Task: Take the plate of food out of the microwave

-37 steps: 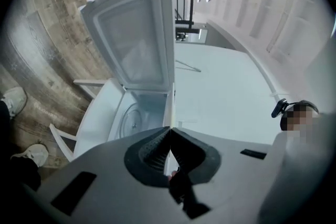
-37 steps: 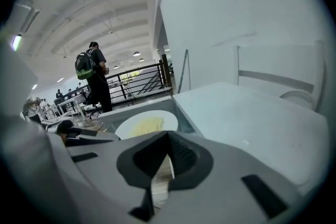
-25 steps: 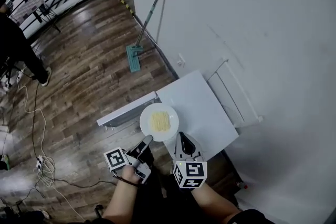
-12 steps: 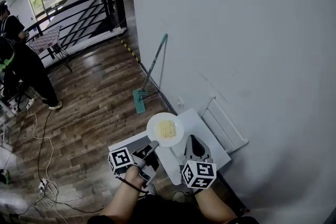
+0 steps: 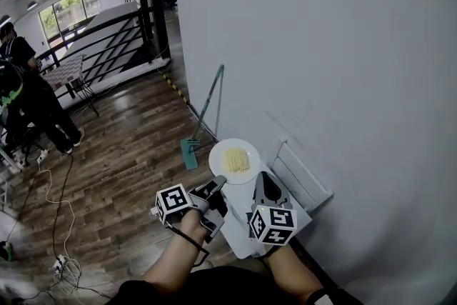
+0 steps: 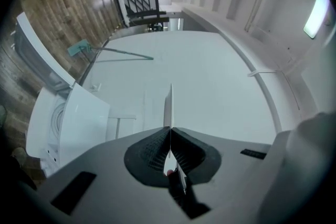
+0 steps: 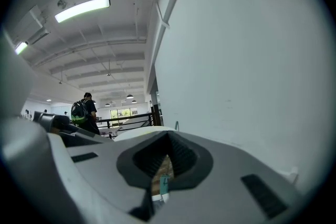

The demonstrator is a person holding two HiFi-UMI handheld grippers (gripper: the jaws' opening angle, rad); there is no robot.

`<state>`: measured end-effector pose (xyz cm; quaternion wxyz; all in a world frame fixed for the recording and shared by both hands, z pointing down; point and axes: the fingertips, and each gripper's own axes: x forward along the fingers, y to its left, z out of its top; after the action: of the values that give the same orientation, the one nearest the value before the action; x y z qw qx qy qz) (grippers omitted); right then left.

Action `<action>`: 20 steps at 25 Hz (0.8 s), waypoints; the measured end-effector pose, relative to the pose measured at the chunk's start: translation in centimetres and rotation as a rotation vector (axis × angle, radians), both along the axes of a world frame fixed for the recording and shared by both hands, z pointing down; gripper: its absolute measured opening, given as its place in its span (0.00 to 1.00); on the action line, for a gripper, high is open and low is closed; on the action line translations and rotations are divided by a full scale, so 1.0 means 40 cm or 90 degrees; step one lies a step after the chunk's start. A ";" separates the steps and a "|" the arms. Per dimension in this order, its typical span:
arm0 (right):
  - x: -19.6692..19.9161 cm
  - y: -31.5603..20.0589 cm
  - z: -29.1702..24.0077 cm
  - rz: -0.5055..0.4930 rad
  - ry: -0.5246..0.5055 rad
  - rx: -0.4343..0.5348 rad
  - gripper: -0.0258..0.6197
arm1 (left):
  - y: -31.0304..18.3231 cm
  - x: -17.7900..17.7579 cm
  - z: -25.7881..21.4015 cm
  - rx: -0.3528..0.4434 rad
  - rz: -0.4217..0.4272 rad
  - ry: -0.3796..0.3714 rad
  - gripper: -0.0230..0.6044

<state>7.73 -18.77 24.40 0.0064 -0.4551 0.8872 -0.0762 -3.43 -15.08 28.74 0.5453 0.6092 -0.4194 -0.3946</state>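
A white plate with yellow food on it hangs in the air above the white microwave. My left gripper is shut on the plate's near rim. In the left gripper view that rim shows edge-on as a thin white line between the pads. My right gripper is shut with nothing between its pads, its tip at the plate's near right rim; whether it touches the plate is unclear. In the left gripper view the microwave stands with its door open.
A white wall rises close on the right, with a white rack leaning against it. A green mop leans on the wall further back. People stand at the left near a black railing. Cables lie on the wooden floor.
Both grippers and the plate have risen together, away from the microwave. The head view has tipped up, showing more of the room and wall.
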 end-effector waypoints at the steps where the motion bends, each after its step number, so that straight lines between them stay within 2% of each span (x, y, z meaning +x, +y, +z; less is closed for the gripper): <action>1: 0.009 -0.006 -0.003 0.006 -0.002 0.001 0.06 | -0.010 0.008 -0.010 0.004 0.001 0.005 0.05; 7: 0.044 -0.019 0.006 0.028 -0.005 -0.011 0.06 | -0.040 0.024 -0.021 0.005 0.009 -0.012 0.05; 15: 0.050 -0.033 0.027 0.043 0.002 -0.022 0.06 | -0.038 0.040 0.002 0.006 0.023 0.033 0.05; 20: 0.049 -0.031 0.041 0.048 0.007 -0.033 0.06 | -0.023 0.033 0.021 -0.003 0.023 0.043 0.05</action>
<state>9.69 -20.01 26.02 -0.0071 -0.4887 0.8671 -0.0962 -2.12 -15.99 29.60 0.5678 0.6018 -0.3905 -0.4037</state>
